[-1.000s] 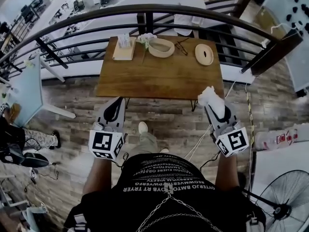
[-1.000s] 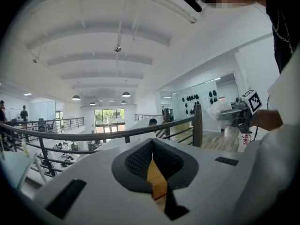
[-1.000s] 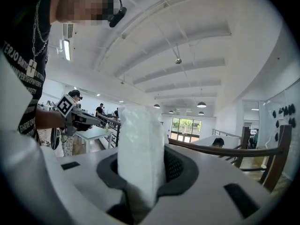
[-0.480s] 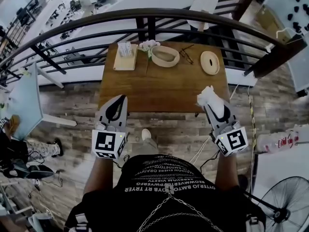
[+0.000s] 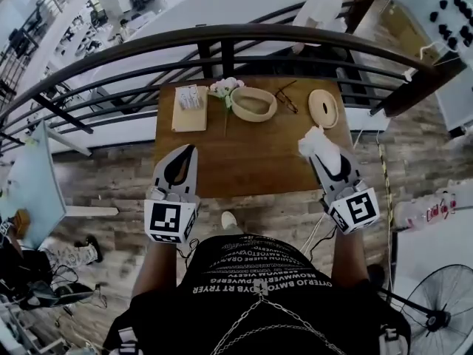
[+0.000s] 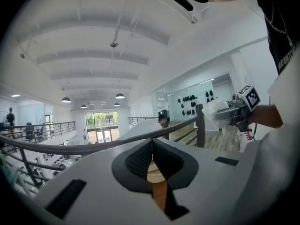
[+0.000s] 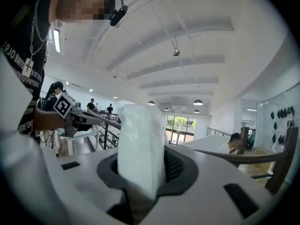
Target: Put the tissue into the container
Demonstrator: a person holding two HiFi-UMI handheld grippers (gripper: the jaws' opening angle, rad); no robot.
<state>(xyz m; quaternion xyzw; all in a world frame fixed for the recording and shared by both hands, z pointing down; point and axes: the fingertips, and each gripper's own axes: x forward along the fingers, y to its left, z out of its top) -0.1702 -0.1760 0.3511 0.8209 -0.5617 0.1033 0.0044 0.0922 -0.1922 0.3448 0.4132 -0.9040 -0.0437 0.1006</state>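
A white tissue [image 5: 315,140] is held in the right tongs [image 5: 324,157]. The jaws are closed part-way onto it, and it is pinched between the pads. In the right gripper view the tissue stands up out of the jaws as a tall crumpled strip. It is carried in the air over the near right edge of the wooden counter [image 5: 251,150] and touches nothing else.

The left tongs [image 5: 184,152] are held over the near left edge of the counter. Their jaws are closed together at the tips, with nothing between them.

An oval pale bowl [image 5: 253,103] stands at the far middle of the counter, open at the top. Only its own pale inside can be seen. It is well apart from the tissue. A round flat lid [image 5: 323,108] lies to the right of the bowl. A pair of glasses [image 5: 287,97] lies between the two. Flowers [image 5: 225,87] lie just to the left of the bowl. Further left lies a flat tan tray [image 5: 189,111]. A small white pack [image 5: 190,97] rests on its far end. A dark railing [image 5: 148,39] curves behind the counter.
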